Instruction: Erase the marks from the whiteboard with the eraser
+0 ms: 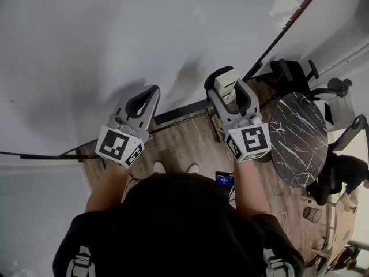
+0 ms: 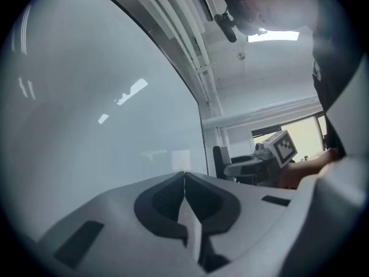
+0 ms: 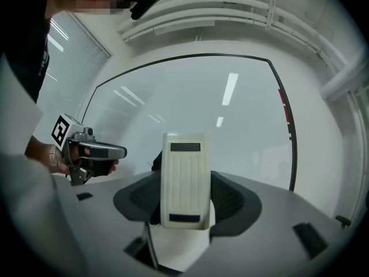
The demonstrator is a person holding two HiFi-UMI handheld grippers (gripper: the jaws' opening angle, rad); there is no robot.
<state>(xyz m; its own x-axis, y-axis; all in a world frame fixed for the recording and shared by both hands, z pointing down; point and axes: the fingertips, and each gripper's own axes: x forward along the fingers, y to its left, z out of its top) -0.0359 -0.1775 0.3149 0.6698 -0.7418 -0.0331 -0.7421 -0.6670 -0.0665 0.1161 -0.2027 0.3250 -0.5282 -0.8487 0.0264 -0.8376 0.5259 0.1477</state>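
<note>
The whiteboard (image 1: 144,39) fills the space in front of me; its surface looks blank apart from soft shadows. My right gripper (image 1: 223,79) is shut on a cream eraser (image 1: 225,84), held close to the board near its lower black edge. In the right gripper view the ribbed eraser (image 3: 184,180) stands upright between the jaws, facing the whiteboard (image 3: 202,103). To its left my left gripper (image 1: 150,94) is shut and holds nothing. Its jaws meet in the left gripper view (image 2: 184,183) beside the whiteboard (image 2: 86,126). The left gripper (image 3: 95,153) also shows in the right gripper view.
A round black marble table (image 1: 300,137) and a black office chair (image 1: 288,74) stand to the right on the wooden floor (image 1: 184,134). A short red strip (image 1: 300,9) sits on the board's black frame. A small blue screen (image 1: 223,180) lies by my feet.
</note>
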